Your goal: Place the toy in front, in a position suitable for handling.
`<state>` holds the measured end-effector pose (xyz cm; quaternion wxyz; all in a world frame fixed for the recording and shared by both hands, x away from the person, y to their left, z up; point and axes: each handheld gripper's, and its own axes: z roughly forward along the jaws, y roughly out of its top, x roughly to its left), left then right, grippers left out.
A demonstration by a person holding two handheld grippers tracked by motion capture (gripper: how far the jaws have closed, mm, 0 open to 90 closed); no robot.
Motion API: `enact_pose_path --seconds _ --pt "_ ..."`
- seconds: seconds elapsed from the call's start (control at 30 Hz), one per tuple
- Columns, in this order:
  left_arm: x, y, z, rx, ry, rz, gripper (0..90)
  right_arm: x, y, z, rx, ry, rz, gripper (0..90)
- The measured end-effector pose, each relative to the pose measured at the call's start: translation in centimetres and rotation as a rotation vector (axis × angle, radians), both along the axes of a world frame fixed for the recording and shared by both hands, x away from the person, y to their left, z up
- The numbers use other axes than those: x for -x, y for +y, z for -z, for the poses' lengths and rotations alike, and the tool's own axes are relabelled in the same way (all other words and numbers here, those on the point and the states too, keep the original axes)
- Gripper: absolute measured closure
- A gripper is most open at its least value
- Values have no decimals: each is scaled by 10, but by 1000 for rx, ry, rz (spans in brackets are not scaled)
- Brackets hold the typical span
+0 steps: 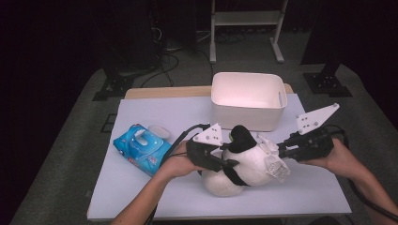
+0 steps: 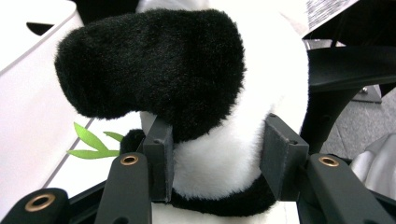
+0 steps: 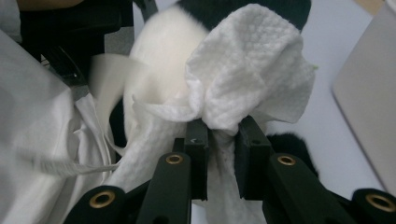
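White tabletop: left tongs clamping plush panda, right tongs pinching wipe; tag print unreadable.

The panda toy is soft plush, its fur matt black and white. The wipe is embossed, dimpled white cloth-like paper. The bin at upper centre looks smooth matt plastic.

No readable text anywhere. Blue wipes pack at 9 o'clock on the table has printing, too small and blurred to read. Tag on the plush panda carries fine print, illegible.
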<state>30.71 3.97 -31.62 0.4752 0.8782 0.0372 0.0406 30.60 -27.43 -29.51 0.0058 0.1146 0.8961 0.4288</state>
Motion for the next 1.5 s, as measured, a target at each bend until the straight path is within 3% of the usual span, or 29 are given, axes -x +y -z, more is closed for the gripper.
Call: enact_pose_path --seconds 0.17,0.3,0.53,0.73,0.9,1.0,1.07,1.13,1.27,1.5 --pt "2 -4 1 -5 -2 16 515 1 -1 4 -6 13 -4 764" --pt "5 -12 1 -20 -14 34 515 1 7 -8 -18 -18 -26 764" --pt "-1 -6 1 -4 -1 -9 517 2 5 -8 8 -18 -14 765" --pt "5 -15 1 -17 -22 32 522 1 4 -7 17 -8 -10 764" --pt "12 -29 0 -54 -52 74 522 -1 12 -13 12 -36 -16 764" --pt "11 -29 -2 -56 -64 52 523 -1 13 -14 22 -46 -5 764" --pt "9 -26 -3 -43 -54 36 530 -1 6 -11 5 -23 10 765" --pt "7 -23 -3 -41 -46 29 531 0 2 -6 23 -15 18 765" --pt "11 -33 0 -65 -50 51 531 0 1 2 51 -22 24 764" --pt "10 -51 3 -115 -64 68 519 -1 3 -4 37 -39 39 761"
